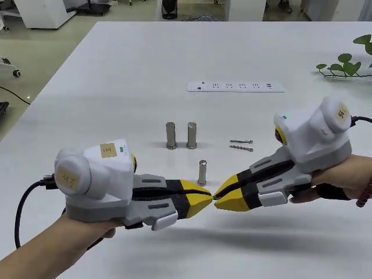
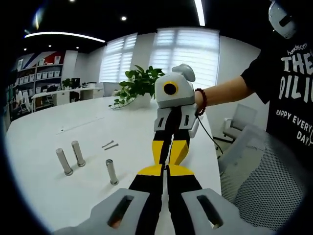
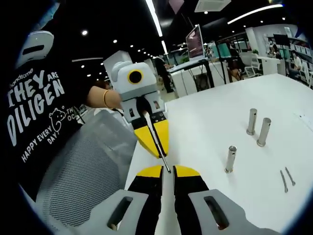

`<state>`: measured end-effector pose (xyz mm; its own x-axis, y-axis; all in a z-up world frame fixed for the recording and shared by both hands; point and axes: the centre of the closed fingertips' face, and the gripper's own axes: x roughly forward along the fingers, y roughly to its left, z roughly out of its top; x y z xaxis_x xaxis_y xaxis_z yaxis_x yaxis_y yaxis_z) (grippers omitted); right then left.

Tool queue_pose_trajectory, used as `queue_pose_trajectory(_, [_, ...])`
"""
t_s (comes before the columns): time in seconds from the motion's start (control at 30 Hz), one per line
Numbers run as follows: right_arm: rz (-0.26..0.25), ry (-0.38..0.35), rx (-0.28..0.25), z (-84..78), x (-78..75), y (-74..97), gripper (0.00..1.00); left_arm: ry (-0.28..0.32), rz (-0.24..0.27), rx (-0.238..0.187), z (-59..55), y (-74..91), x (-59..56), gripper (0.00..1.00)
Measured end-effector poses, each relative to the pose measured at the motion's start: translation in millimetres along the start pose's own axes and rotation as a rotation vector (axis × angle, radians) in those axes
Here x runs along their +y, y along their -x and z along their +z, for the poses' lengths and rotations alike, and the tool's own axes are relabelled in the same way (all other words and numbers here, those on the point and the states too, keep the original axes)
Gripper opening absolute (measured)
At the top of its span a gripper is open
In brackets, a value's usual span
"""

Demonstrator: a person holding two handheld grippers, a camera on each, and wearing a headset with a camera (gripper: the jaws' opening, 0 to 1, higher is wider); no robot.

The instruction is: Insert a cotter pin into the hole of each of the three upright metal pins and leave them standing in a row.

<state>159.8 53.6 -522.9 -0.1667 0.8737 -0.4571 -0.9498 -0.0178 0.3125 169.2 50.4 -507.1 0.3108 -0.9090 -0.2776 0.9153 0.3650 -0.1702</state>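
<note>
Three upright metal pins stand on the white table: two side by side (image 1: 170,135) (image 1: 192,135) and a third (image 1: 202,172) nearer me. My left gripper (image 1: 208,199) and right gripper (image 1: 217,196) meet tip to tip just in front of that third pin. In the right gripper view a thin dark cotter pin (image 3: 165,164) runs out of the left gripper's (image 3: 159,155) shut jaws to my right gripper's (image 3: 168,171) tips, which close on its free end. Two more cotter pins (image 1: 241,145) lie flat to the right of the pins.
A white power strip (image 1: 235,87) lies further back on the table. A green plant (image 1: 346,65) sits at the far right edge. A person in a dark printed shirt (image 2: 293,93) holds both grippers, beside a mesh chair (image 3: 83,171).
</note>
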Motion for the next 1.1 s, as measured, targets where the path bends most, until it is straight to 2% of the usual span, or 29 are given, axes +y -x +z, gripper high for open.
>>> queue_pose_trajectory(0.37, [0.014, 0.041, 0.034, -1.4, 3.7, -2.4, 0.0, 0.016, -0.013, 0.0, -3.4, -0.5, -1.7, 0.0])
queue_pose_trajectory(0.47, [0.006, 0.09, 0.062, -2.4, 3.7, -2.6, 0.0, 0.014, -0.012, 0.006, -4.6, -0.4, -1.5, 0.0])
queue_pose_trajectory(0.57, [-0.011, 0.143, 0.102, -3.5, 2.2, -3.1, 0.0, 0.004, 0.008, 0.018, -6.7, -0.9, 1.0, 0.0])
queue_pose_trajectory(0.8, [-0.05, 0.205, 0.161, -4.8, -3.7, -1.0, 0.0, -0.037, 0.09, 0.054, -13.0, -0.3, 13.6, 0.01])
queue_pose_trajectory(0.97, [-0.075, 0.239, 0.19, -6.2, -8.3, 3.1, 0.0, -0.052, 0.123, 0.054, -12.5, 1.2, 20.5, 0.13])
queue_pose_trajectory(1.1, [-0.129, 0.229, 0.228, -8.4, -19.4, 8.9, 0.0, -0.047, 0.148, 0.052, -12.3, 1.0, 25.9, 0.16])
